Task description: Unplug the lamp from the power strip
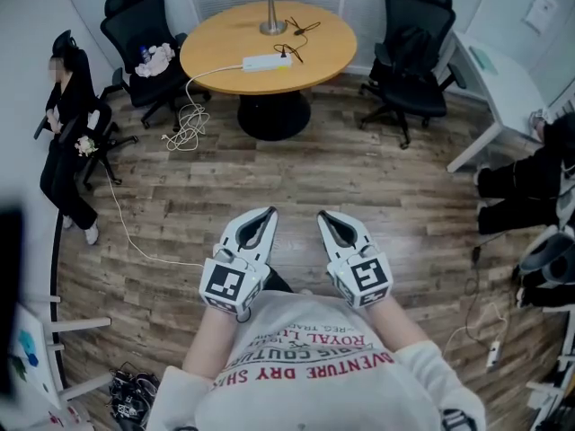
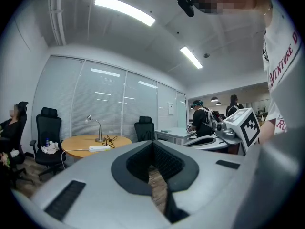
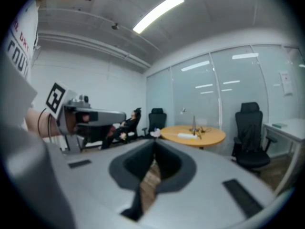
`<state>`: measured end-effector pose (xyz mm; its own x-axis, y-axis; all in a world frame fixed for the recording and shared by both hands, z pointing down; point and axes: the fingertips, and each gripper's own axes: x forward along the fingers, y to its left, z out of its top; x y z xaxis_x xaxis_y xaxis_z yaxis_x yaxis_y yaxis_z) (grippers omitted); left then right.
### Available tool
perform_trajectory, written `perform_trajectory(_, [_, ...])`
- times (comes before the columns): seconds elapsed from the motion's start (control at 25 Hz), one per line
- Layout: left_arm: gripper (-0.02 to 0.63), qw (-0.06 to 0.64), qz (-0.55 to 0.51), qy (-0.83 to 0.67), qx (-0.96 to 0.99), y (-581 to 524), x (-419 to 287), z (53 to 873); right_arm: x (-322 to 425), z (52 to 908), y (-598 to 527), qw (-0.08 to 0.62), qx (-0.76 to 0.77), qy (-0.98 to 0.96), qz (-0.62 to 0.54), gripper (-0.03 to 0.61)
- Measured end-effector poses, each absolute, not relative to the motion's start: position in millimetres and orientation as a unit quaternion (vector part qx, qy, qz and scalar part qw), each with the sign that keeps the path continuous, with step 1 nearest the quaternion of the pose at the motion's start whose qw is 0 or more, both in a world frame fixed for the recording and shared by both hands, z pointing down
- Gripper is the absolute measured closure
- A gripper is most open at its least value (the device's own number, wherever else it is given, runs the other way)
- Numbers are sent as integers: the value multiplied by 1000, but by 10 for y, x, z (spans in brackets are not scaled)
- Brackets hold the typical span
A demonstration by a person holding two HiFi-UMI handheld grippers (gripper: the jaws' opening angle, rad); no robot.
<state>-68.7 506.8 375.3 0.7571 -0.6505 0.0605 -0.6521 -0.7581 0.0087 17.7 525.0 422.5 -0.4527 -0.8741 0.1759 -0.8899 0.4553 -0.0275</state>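
Note:
A silver desk lamp (image 1: pixel 269 12) stands at the back of a round wooden table (image 1: pixel 323 57) across the room. A white power strip (image 1: pixel 267 62) lies near the table's front edge, with the lamp's black cord (image 1: pixel 297 39) running to its right end. Both grippers are held close to my chest, far from the table. The left gripper (image 1: pixel 264 215) and the right gripper (image 1: pixel 329 216) are both shut with nothing in them. In the left gripper view the lamp (image 2: pixel 97 128) and strip (image 2: pixel 99 148) show small past the jaws. The right gripper view shows the lamp (image 3: pixel 193 121) and strip (image 3: pixel 187 136) likewise.
Black office chairs stand left (image 1: pixel 144 34) and right (image 1: pixel 415 48) of the table. A seated person (image 1: pixel 67 124) is at the left wall. The strip's white cable (image 1: pixel 184 124) coils on the wood floor. A white desk (image 1: pixel 503 83) and another person's legs (image 1: pixel 526 182) are at right.

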Motion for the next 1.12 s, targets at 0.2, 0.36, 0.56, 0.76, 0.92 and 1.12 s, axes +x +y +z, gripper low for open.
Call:
perform_trajectory(0.2, [583, 28, 35, -356, 933, 4757, -843, 3863, 57, 4351, 4982, 74, 520, -848, 73, 548])
perform_trajectory(0.36, [583, 32, 29, -351, 935, 4395, -1002, 3867, -72, 4364, 4640, 76, 528, -842, 81, 548])
perform_trajectory(0.56, [583, 43, 29, -349, 936, 3849, -1269, 3865, -294, 4352, 4140, 76, 541, -834, 80, 548])
perform_trajectory(0.76, [583, 53, 28, -330, 942, 3251, -1504, 3892, -467, 4322, 3611, 83, 566, -817, 71, 548])
perform_trajectory(0.92, [583, 57, 24, -316, 947, 2799, -1612, 3887, -536, 4322, 3227, 88, 582, -805, 78, 548])
perform_trajectory(1.12, [583, 64, 25, -304, 950, 2412, -1756, 3898, -617, 4331, 2849, 91, 596, -793, 87, 548])
